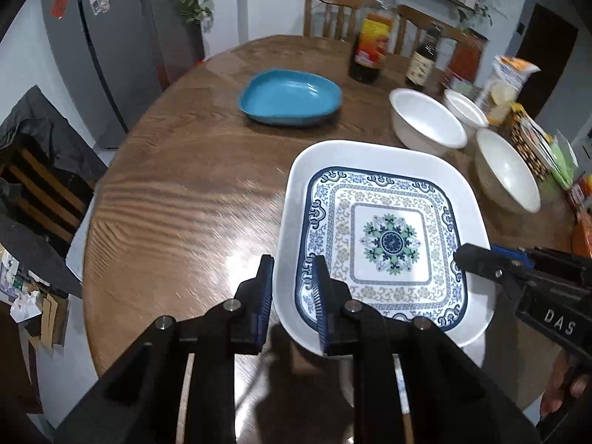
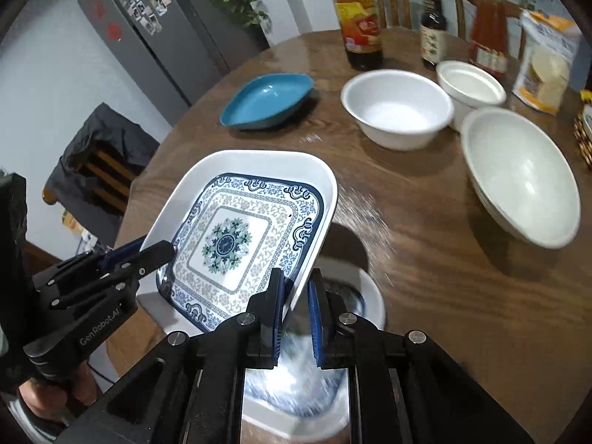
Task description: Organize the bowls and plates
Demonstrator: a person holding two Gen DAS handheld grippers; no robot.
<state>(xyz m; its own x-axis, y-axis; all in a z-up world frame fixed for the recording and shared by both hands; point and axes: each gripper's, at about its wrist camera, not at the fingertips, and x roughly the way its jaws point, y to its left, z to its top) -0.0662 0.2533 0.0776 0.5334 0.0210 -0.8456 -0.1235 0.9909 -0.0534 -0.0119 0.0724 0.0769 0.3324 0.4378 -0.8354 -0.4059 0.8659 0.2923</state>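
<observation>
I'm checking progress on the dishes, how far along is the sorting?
Early stage. In hand: both tools, left and right, grip the patterned square plate, lifted over another plate. Left: the blue dish and three white bowls sit apart, unstacked.

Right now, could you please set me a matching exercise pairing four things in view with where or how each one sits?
Things:
1. patterned plate
2. blue dish
3. largest white bowl
4. big sauce bottle

Places or states:
a. upright at the far side of the table
b. nearest of three alike, on the right
c. gripped by the left gripper and right gripper
d. alone, towards the far left

Pairs: 1-c, 2-d, 3-b, 4-a
</observation>
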